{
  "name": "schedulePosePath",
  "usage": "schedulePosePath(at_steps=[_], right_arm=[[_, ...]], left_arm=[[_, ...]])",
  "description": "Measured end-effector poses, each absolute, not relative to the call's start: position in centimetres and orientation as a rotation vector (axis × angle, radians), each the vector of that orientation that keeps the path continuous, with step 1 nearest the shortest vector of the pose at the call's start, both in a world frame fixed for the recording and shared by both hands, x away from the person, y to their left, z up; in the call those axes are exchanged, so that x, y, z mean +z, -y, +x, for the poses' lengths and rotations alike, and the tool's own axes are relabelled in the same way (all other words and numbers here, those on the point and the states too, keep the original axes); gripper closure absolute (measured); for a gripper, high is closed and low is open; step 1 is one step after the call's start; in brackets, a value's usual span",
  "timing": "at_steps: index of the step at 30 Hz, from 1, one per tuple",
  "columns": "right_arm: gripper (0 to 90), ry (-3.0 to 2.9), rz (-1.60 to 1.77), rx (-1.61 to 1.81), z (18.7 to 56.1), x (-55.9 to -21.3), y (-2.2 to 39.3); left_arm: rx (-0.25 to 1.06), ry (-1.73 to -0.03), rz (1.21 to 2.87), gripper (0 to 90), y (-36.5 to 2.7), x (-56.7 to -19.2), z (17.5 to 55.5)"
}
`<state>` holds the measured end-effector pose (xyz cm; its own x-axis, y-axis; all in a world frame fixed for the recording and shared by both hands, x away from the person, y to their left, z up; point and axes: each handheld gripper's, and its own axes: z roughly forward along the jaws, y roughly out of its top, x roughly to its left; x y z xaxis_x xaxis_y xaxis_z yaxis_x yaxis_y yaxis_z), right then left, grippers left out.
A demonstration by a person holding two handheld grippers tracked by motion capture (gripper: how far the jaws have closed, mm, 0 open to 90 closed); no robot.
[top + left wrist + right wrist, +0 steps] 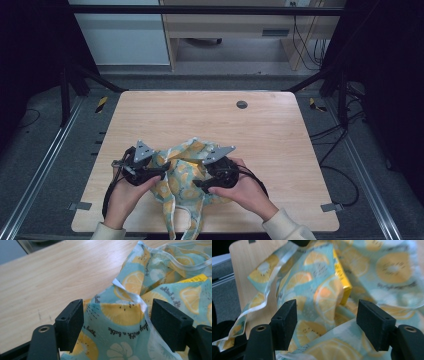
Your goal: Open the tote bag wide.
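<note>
Two grippers, left [159,176] and right [197,186], are flanking a crumpled fruit-print cloth [182,185] on a wooden table [210,120]. Both jaws are standing apart around cloth. Nothing looks folded yet.

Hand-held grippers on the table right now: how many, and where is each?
2. The left hand-held gripper sits at the left side of the lemon-print cloth, jaws open. The right hand-held gripper sits at its right side, jaws open too.
</note>
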<state>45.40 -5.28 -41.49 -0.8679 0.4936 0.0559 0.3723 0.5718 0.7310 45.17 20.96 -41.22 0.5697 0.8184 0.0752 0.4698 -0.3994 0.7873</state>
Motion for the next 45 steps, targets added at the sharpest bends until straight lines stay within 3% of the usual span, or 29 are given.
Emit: schedulePosePath(at_steps=[3, 7, 11, 16, 25, 45], right_arm=[[39.7, -2.672, 0.737, 1.161, 45.4, -42.4, 5.1], [54.1, -2.695, 0.710, 1.158, 45.1, -42.9, 5.0], [74.6, -2.698, 0.663, 1.144, 44.9, -42.7, 5.1], [86.0, -2.703, 0.628, 1.172, 44.5, -42.3, 5.7], [89.9, -2.716, 0.518, 1.223, 42.7, -42.2, 5.4], [90.0, -2.859, 0.547, 1.066, 43.0, -47.7, 4.2]], left_arm=[[0.574, -1.016, 2.105, 34.1, -21.1, -41.9, 45.2], [0.546, -0.982, 2.135, 52.2, -21.0, -42.2, 45.1], [0.542, -0.959, 2.138, 71.8, -21.0, -42.2, 45.1], [0.550, -0.929, 2.131, 87.5, -21.3, -41.5, 44.3], [0.568, -0.944, 2.144, 89.8, -22.4, -41.7, 43.3], [0.573, -1.045, 2.336, 90.0, -24.2, -45.7, 44.6]])
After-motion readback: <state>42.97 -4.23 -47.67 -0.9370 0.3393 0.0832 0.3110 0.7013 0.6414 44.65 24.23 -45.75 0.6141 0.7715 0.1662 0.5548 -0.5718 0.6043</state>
